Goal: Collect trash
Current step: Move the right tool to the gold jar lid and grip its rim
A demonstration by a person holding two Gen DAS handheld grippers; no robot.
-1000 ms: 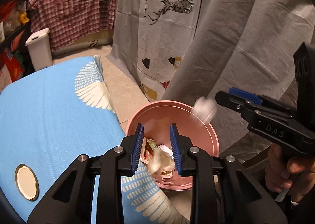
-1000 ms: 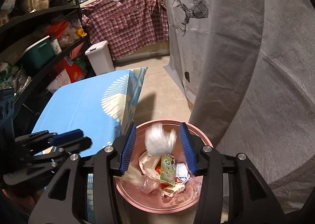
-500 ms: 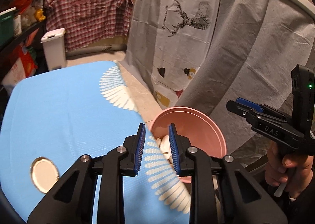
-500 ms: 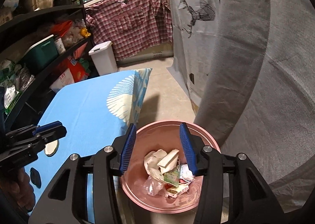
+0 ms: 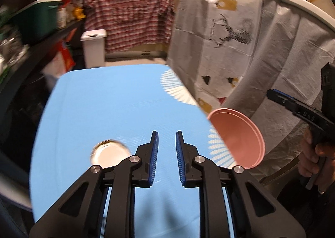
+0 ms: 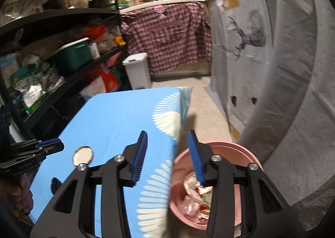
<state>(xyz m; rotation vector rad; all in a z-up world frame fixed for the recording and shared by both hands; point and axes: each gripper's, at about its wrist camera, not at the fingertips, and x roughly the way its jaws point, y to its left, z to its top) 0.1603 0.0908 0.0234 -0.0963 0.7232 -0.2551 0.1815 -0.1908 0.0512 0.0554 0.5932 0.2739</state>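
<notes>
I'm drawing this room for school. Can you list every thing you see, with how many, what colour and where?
Table: one, blue cloth with white feather print, centre.
Lid: one, white with gold rim, on the table.
Basin: one, pink, on the floor beside the table, trash inside.
Bin: one, white, far end.
Checked cloth: one, red and white, back counter.
Shelves: black, cluttered, left.
Left gripper: black and blue, empty.
Right gripper: same, empty.

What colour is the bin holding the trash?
Pink: the bin shows best in the right wrist view.
</notes>
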